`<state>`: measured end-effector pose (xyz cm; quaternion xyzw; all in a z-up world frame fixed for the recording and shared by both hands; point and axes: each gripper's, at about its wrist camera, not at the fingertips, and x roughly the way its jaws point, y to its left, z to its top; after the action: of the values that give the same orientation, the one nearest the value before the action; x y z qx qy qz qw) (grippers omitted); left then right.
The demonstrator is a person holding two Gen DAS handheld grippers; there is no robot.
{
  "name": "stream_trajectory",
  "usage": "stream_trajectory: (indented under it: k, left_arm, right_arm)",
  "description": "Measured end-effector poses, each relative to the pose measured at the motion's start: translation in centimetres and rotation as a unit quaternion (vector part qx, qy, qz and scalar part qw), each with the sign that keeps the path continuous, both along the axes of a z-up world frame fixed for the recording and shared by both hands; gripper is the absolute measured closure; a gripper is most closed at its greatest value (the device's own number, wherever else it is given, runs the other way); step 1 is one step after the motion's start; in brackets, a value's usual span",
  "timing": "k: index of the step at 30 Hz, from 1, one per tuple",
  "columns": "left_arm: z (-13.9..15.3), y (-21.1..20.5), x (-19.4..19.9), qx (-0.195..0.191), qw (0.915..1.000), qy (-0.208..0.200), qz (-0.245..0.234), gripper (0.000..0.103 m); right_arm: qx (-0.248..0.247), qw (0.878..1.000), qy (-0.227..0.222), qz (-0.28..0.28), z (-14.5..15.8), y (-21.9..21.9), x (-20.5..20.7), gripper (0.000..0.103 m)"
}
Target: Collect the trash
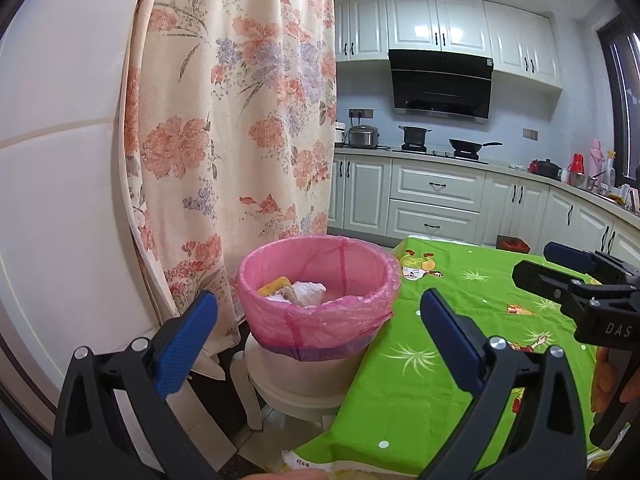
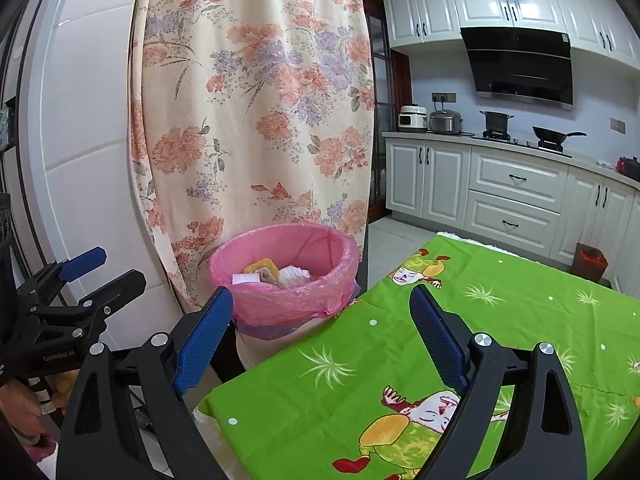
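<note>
Kitchen table: green cartoon tablecloth (image 2: 460, 320).
Bin (image 1: 316, 300): pink-lined, holds yellow sponge (image 2: 262, 266), crumpled paper (image 1: 306, 292).
Left gripper (image 1: 320, 340): jaws spread, empty.
Right gripper (image 2: 320, 336): jaws spread, empty.

You can read white letters "DAS" on the black body of the right gripper (image 1: 568, 268), at the right edge of the left wrist view. In the right wrist view, the left gripper (image 2: 100, 268) carries small white print, roughly "GenRobot.AI". Nothing else is legible.
</note>
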<state>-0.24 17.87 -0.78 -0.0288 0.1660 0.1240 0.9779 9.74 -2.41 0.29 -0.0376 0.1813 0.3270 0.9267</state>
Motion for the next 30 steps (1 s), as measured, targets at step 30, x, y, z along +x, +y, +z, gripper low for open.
stream_trajectory:
  k: [30]
  left_arm:
    - [-0.2, 0.07, -0.09, -0.004, 1.0, 0.001, 0.0, 0.005]
  right_arm:
    - [-0.001, 1.0, 0.001, 0.002, -0.35, 0.4, -0.3, 0.018]
